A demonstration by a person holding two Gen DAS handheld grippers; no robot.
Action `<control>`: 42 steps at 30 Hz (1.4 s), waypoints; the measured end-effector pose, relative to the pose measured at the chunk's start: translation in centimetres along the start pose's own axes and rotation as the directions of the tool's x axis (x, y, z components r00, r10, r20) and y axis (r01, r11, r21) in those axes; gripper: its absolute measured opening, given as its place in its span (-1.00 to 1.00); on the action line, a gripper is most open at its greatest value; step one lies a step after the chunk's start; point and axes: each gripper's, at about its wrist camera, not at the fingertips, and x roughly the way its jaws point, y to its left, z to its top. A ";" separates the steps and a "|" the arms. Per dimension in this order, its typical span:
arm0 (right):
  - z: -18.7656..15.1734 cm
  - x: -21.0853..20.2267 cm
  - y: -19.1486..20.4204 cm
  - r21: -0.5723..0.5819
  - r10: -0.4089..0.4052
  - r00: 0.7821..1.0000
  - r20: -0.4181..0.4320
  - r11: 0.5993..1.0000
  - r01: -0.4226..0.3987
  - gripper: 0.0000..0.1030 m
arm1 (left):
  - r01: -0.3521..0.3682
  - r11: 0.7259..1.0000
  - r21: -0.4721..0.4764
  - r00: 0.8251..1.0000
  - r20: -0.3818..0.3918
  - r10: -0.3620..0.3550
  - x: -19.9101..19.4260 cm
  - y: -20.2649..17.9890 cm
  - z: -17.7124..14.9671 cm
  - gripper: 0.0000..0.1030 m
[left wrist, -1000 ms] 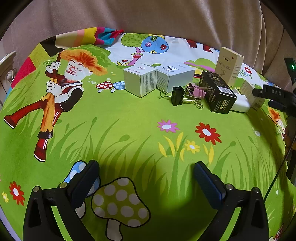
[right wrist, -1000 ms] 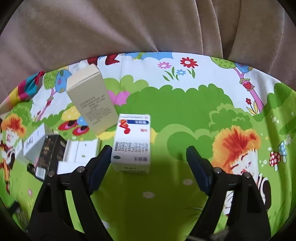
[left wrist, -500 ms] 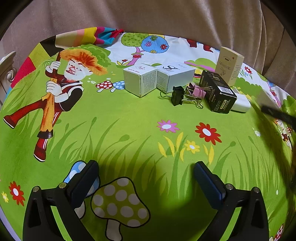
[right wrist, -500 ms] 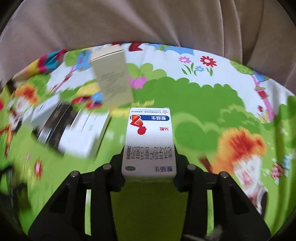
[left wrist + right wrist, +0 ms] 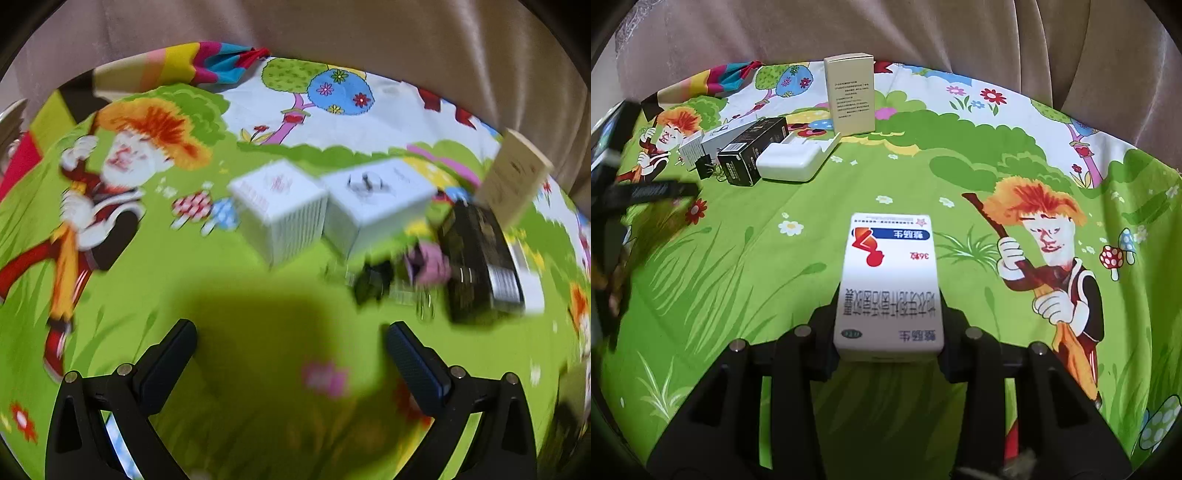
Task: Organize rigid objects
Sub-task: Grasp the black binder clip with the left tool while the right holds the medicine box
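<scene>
My right gripper (image 5: 888, 332) is shut on a white medicine box (image 5: 890, 273) with a blue band and a red mark, held above the green cartoon cloth (image 5: 775, 280). Far off at the back left stand a row of things: a tall beige box (image 5: 851, 96), a flat white case (image 5: 794, 158), a black box (image 5: 753, 147) and a black binder clip (image 5: 705, 166). My left gripper (image 5: 290, 336) is open with only cloth between its fingers. Ahead of it stand two white boxes (image 5: 280, 210) (image 5: 373, 199), black and pink binder clips (image 5: 373, 280) (image 5: 428, 262) and the black box (image 5: 476, 258).
A beige curtain or sofa back (image 5: 923, 33) rises behind the cloth. A rainbow-striped fold (image 5: 177, 70) marks the cloth's far left edge. The left wrist view is blurred by motion. A dark blurred gripper body shows at the left edge of the right wrist view.
My right gripper closed on the medicine box and carried it away from the row. My left gripper, still open, moved closer to the white boxes and the clips.
</scene>
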 end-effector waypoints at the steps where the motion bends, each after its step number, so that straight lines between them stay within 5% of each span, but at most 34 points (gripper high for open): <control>1: 0.0 0.0 0.0 0.002 0.003 1.000 0.000 1.000 -0.003 -0.12 | 0.021 1.000 0.011 1.000 0.002 -0.021 0.4 -0.4 0.6 1.00; 5: -0.1 0.0 -0.1 0.007 0.009 1.000 0.000 1.000 -0.009 -0.12 | 0.052 0.995 0.081 0.998 0.032 -0.054 1.1 -2.0 1.6 0.80; 7: -0.1 0.0 -0.1 0.007 0.009 1.000 0.001 1.000 -0.009 -0.12 | 0.076 0.989 0.123 0.995 0.054 -0.083 0.5 -2.6 1.5 0.07; 8: -0.1 0.0 -0.1 0.008 0.010 1.000 0.001 1.000 -0.010 -0.12 | 0.090 0.986 0.141 0.994 0.047 -0.097 -0.1 -2.8 1.2 -0.54; 9: 0.0 0.0 -0.1 0.009 0.011 1.000 0.001 1.000 -0.011 -0.12 | 0.114 0.983 0.145 0.992 0.032 -0.120 -0.5 -2.8 0.8 -0.63; 11: 0.0 0.1 -0.1 0.011 0.013 1.000 0.001 1.000 -0.013 -0.12 | 0.205 0.972 0.114 0.978 0.010 -0.208 -1.8 -1.9 -0.8 -0.63; 19: 0.0 0.1 -0.2 0.020 0.019 1.000 0.001 1.000 -0.019 -0.11 | 0.278 0.953 0.123 0.959 0.030 -0.283 -5.2 -0.1 -5.8 -0.57; 22: 0.0 0.1 -0.3 0.022 0.021 1.000 0.001 1.000 -0.021 -0.11 | 0.262 0.949 0.175 0.961 0.047 -0.274 -5.0 -1.0 -5.5 -0.19; 24: 0.0 0.1 -0.3 0.022 0.022 1.000 0.001 1.000 -0.022 -0.11 | 0.239 0.948 0.212 0.966 0.051 -0.255 -4.9 -2.1 -5.7 0.32; 27: 0.0 0.1 -0.3 0.024 0.023 1.000 0.001 0.999 -0.023 -0.10 | 0.155 0.949 0.273 0.982 0.058 -0.177 -4.8 -3.4 -6.3 0.33; 42: 0.1 0.4 -0.1 0.024 0.030 1.000 -0.001 0.999 -0.030 0.02 | 0.152 0.957 0.247 0.983 0.061 -0.172 -4.7 -2.8 -6.2 0.33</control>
